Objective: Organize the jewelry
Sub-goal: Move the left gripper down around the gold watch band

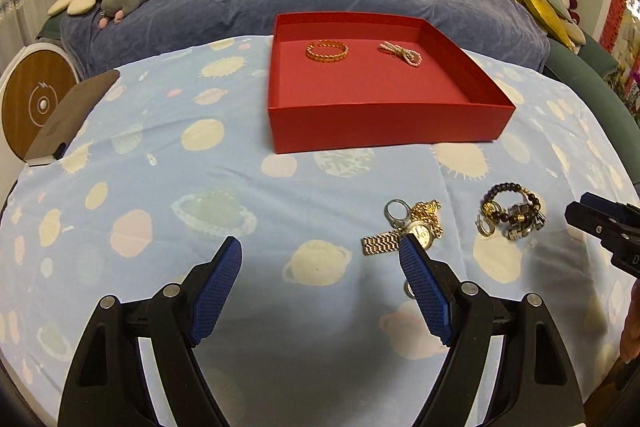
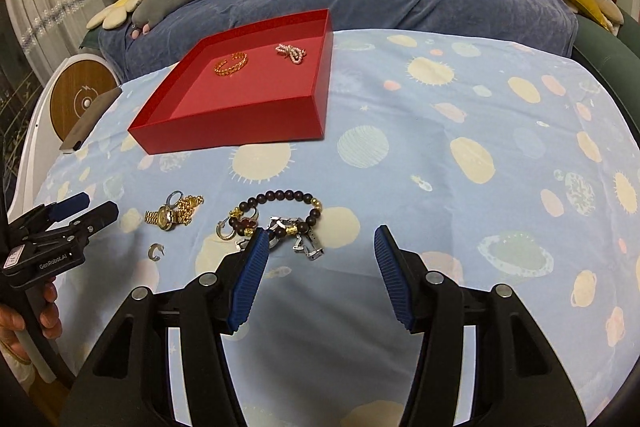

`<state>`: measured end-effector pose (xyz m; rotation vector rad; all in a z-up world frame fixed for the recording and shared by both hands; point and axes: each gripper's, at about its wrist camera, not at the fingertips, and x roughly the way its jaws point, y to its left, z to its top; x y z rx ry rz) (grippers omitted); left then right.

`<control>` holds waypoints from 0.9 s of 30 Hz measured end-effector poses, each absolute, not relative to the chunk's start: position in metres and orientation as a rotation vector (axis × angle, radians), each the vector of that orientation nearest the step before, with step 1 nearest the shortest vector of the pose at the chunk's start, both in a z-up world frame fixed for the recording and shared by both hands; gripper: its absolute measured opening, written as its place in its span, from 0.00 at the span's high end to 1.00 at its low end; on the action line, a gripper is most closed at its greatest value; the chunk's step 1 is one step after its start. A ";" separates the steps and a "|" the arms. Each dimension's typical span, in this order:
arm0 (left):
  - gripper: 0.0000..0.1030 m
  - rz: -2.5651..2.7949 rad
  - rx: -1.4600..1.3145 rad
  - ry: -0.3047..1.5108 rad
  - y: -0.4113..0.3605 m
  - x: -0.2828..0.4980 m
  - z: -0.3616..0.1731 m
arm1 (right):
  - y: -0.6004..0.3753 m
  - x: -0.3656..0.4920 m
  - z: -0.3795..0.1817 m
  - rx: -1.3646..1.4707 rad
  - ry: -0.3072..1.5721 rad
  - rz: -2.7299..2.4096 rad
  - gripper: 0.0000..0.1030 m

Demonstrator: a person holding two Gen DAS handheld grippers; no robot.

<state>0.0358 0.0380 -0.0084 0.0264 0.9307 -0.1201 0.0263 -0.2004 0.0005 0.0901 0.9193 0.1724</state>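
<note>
Both the left gripper (image 1: 320, 259) and right gripper (image 2: 318, 247) have fingers spread, empty, with the shallow red cardboard box (image 1: 384, 127) up top.

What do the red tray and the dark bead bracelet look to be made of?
Red tray: probably matte card or paperboard, with thin flat walls and sharp folded corners. Dark bead bracelet: dark glossy round beads, perhaps wood or stone, with a few gold-coloured spacer beads.

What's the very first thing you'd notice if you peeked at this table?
The bright red box at the back of the planet-print cloth, with a gold bangle and a pearl string inside. Nearer, a gold watch and a dark bead bracelet lie loose on the cloth.
</note>
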 end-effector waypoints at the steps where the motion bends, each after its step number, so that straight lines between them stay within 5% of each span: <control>1: 0.24 -0.137 0.035 0.935 0.034 0.035 -0.011 | -0.198 0.026 0.000 0.083 0.922 0.180 0.49; 20: 0.27 -0.187 0.040 0.951 -0.005 0.056 -0.037 | -0.186 0.026 -0.002 0.087 0.937 0.212 0.49; 22: 0.39 -0.202 0.057 0.950 -0.010 0.056 -0.038 | -0.186 0.026 -0.002 0.089 0.938 0.211 0.49; 27: 0.51 -0.210 0.091 0.941 -0.017 0.057 -0.041 | -0.183 0.025 -0.004 0.086 0.941 0.217 0.49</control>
